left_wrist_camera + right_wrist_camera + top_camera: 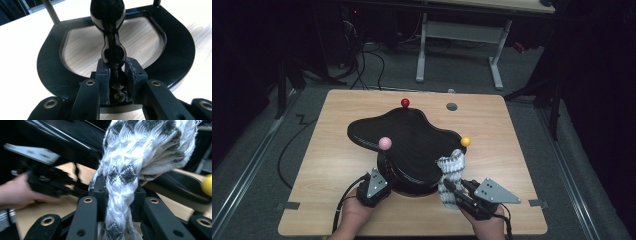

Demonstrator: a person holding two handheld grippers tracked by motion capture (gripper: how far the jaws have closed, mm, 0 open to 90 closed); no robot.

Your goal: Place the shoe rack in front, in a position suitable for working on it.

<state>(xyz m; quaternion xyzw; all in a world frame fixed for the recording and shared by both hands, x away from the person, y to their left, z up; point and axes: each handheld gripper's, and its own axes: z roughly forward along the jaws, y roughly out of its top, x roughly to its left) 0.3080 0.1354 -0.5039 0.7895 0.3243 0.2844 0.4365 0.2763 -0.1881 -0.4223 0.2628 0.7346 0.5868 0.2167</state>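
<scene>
A black stand with a wavy glossy top (407, 137) sits mid-table, carrying a pink ball (385, 143), a red ball (405, 102) and an orange ball (465, 141) at its edges. My left gripper (382, 169) reaches under the top's near left side; in the left gripper view it (117, 73) is shut on a black turned post (110, 47) that rises over the stand's ring base (177, 52). A white-and-grey knitted cloth (452, 170) hangs at the top's near right edge, and my right gripper (452, 189) (120, 192) is shut on this cloth (127, 167).
A small grey disc (452, 106) lies on the wooden table (512, 150) behind the stand. Tape marks (288, 205) sit near the two front corners. In the right gripper view the other hand's gripper (47, 182) is close on the left, with the orange ball (207, 185) at the right.
</scene>
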